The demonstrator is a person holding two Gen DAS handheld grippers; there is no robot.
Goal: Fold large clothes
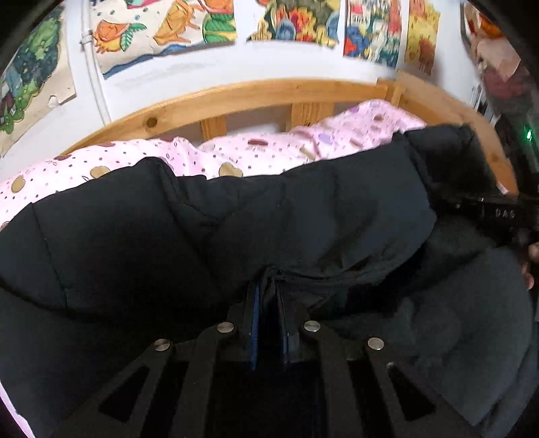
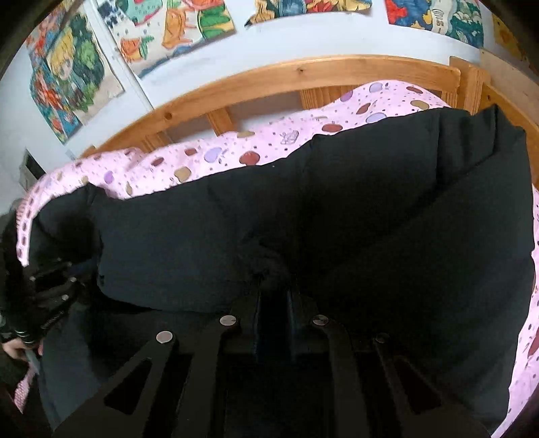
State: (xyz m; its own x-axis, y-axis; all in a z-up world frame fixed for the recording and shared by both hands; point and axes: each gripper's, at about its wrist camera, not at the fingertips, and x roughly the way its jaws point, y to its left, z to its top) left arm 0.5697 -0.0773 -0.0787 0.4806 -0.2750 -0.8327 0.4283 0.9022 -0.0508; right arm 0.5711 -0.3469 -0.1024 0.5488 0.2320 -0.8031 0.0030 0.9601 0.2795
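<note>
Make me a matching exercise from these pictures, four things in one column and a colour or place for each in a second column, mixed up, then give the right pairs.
Things:
1. jacket
2. bedding
3. bed rail
4. posters

Descriptions:
A. pale wood
B. pink with spots
C. taped on the white wall
D. black, pinched by both grippers

Pairs: 1-D, 2-B, 3-A, 4-C. The left gripper and the right gripper each clamp a fold of the jacket.

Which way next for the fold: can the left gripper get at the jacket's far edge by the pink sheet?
Probably not right now: the left gripper is shut on a pinch of the black jacket near its close side. Nothing blocks the far edge beside the pink sheet.
</note>
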